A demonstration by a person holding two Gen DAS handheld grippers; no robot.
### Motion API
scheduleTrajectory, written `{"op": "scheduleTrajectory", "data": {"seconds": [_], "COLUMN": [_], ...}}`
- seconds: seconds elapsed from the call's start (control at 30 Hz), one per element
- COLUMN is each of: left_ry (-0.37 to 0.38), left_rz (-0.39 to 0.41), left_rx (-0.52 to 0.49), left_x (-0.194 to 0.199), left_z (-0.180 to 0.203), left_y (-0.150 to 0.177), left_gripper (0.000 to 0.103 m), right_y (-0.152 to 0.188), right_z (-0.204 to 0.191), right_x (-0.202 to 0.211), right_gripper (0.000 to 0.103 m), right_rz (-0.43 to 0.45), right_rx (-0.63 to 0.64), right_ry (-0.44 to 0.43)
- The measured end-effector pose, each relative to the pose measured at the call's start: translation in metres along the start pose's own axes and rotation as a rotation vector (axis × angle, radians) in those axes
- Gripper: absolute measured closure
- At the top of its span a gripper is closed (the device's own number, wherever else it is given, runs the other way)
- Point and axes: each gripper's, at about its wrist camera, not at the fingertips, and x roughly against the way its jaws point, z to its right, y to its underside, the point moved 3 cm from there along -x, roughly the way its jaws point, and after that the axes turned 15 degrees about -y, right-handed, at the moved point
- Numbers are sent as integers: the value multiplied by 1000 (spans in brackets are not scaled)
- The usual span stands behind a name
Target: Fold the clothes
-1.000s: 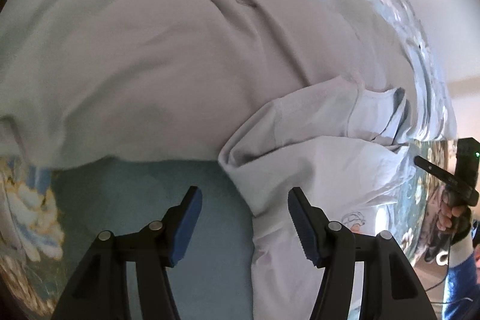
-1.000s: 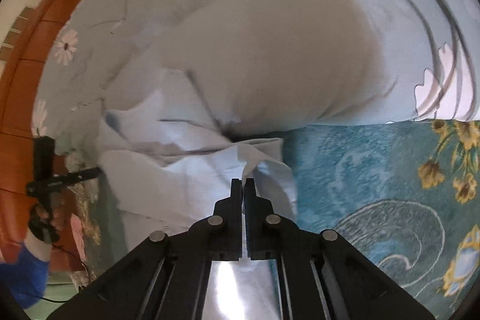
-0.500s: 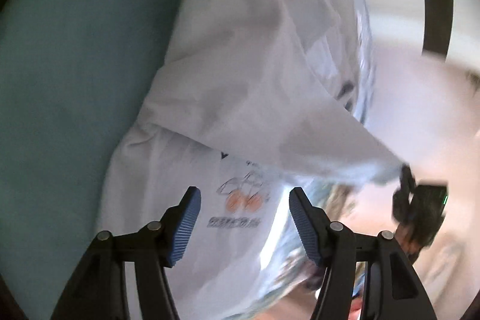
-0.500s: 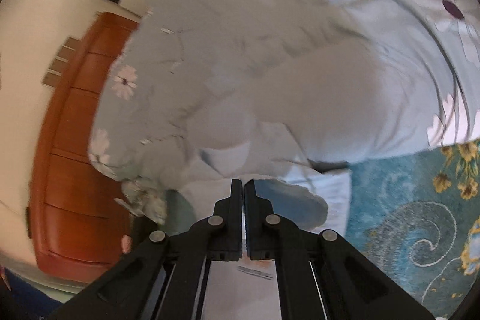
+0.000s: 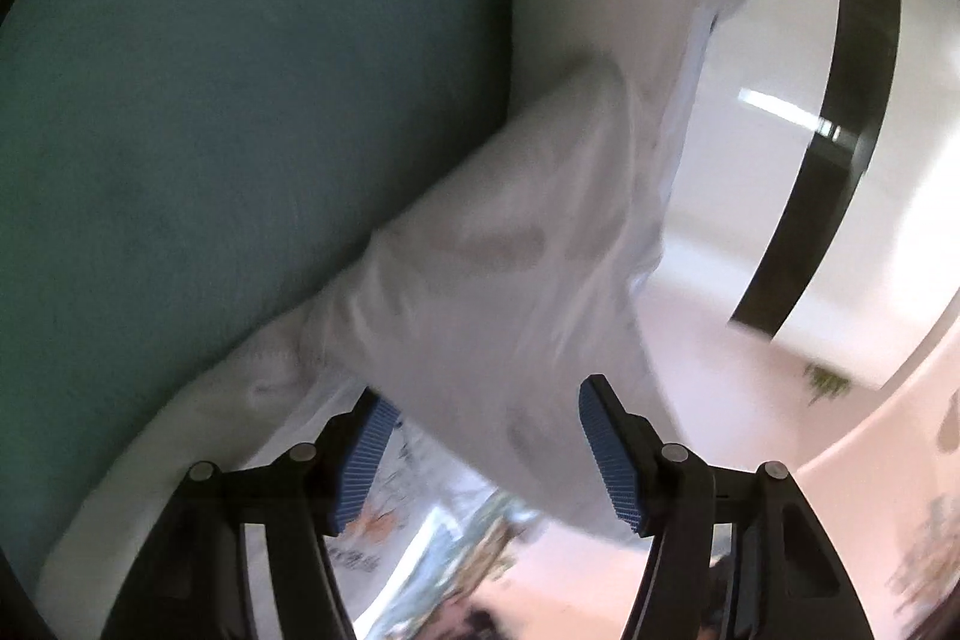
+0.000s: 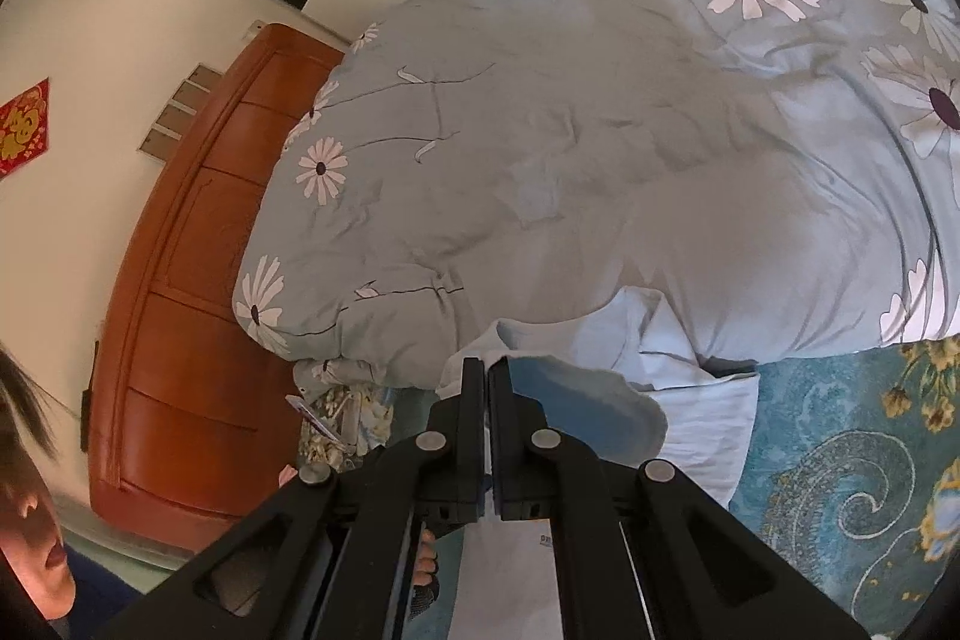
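A white shirt (image 5: 510, 250) hangs in a blurred fold across the left wrist view, over the teal bed sheet (image 5: 240, 100). My left gripper (image 5: 486, 454) is open; the cloth droops between its blue pads (image 5: 606, 454), and neither pad presses on it. In the right wrist view my right gripper (image 6: 486, 370) is shut on an edge of the shirt (image 6: 690, 400), which is lifted off the bed and trails down beneath the fingers. A small print shows on the cloth below the jaws.
A grey-blue quilt with daisies (image 6: 600, 160) is heaped behind the shirt. A patterned teal sheet (image 6: 840, 460) lies at right. A wooden door (image 6: 192, 280) and white wall stand left. A person's hand (image 6: 423, 562) shows under the right gripper.
The left gripper has rolled and dropped, so the shirt now hangs between its open fingers. The right gripper has risen with the shirt edge, bringing the quilt and door into view.
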Motion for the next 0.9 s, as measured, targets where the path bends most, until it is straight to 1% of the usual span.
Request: {"op": "scheduleTrajectory", "data": {"seconds": [0.03,0.07,0.1,0.17,0.2,0.23,0.33,0.37,0.47,0.53,0.6,0.63,0.67,0.7,0.73,0.8,0.83,0.87,0.9], "left_ry": [5,4,-9,-46,-62,-57,-33,-18,-38,-67,-96,-109,-122,-107,-102,-86,-89,-91,-94], "left_rz": [15,36,48,72,85,99,144,171,223,213,203,191,178,163,145,122,105,89,72], "left_rx": [11,21,20,-3,-19,-35,-89,-129,-233,-226,-217,-200,-182,-161,-136,-115,-119,-124,-130], "left_x": [3,7,9,8,5,11,32,45,67,54,41,37,33,31,30,30,32,33,34], "left_z": [-1,-2,-3,0,2,5,12,16,19,9,-1,-8,-14,-19,-23,-27,-27,-27,-27], "left_y": [-2,-6,-9,-11,-9,-11,-14,-15,-13,-13,-13,-17,-22,-26,-29,-33,-32,-31,-30], "left_gripper": [41,54,62,88,92,93,95,95,95,96,96,96,96,95,92,91,89,82,79], "right_y": [0,1,2,3,4,5,8,9,14,22,34,44,50,57,61,69,72,74,76], "right_z": [-1,0,1,4,6,11,28,33,48,71,105,127,139,151,158,170,174,175,177], "right_x": [0,0,0,-3,-4,-6,-13,-14,-17,-22,-32,-40,-45,-51,-55,-60,-63,-64,-66], "right_gripper": [102,102,102,102,102,102,102,102,102,102,102,102,102,102,102,102,102,102,102], "right_rz": [-2,-6,-10,-19,-24,-27,-37,-35,-29,-43,-67,-89,-102,-117,-126,-143,-152,-165,-180], "right_rx": [1,-2,-5,-6,-7,-8,-23,-26,-23,-52,-119,-156,-175,-190,-196,-201,-200,-188,-177], "right_ry": [2,5,9,21,28,38,75,76,74,127,191,238,258,283,301,342,365,387,411]}}
